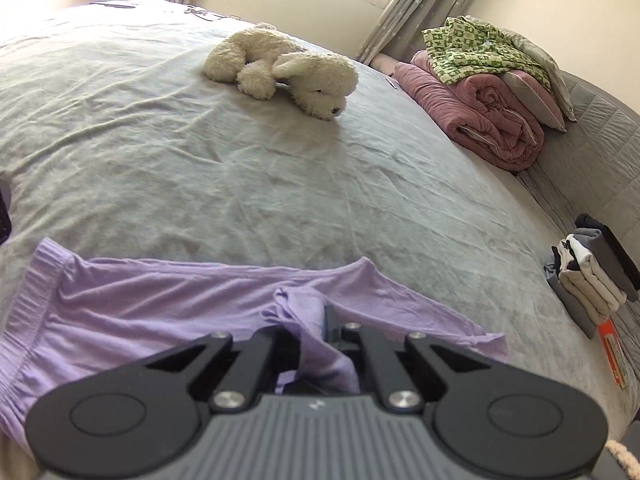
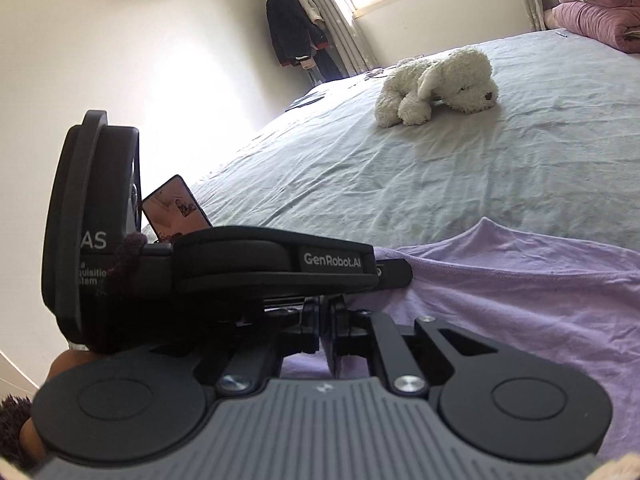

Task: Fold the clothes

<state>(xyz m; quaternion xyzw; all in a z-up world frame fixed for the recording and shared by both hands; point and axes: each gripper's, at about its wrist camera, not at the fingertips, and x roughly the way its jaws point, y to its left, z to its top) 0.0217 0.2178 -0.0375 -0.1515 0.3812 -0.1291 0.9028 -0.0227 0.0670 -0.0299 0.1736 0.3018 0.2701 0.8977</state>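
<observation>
The wide grey-sheeted bed [image 1: 168, 152] carries a lilac cotton garment [image 1: 120, 304], its near edge cut off. The left gripper [image 1: 320, 320] pinches a bunched fold. The right gripper [image 2: 325, 320], closed, seemingly clamps cloth, partly hidden.

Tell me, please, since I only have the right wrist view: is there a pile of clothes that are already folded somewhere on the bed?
Observer: Yes. The left wrist view shows a small stack of folded clothes near the bed's right edge.
Operator: Thank you. Is the left gripper holding the purple garment?
Observer: Yes. The left gripper has its jaws shut on a bunched fold of the purple garment.
Operator: Does anything lie beside that stack?
Observer: An orange packet lies just in front of it, by the edge of the grey bedsheet.
</observation>
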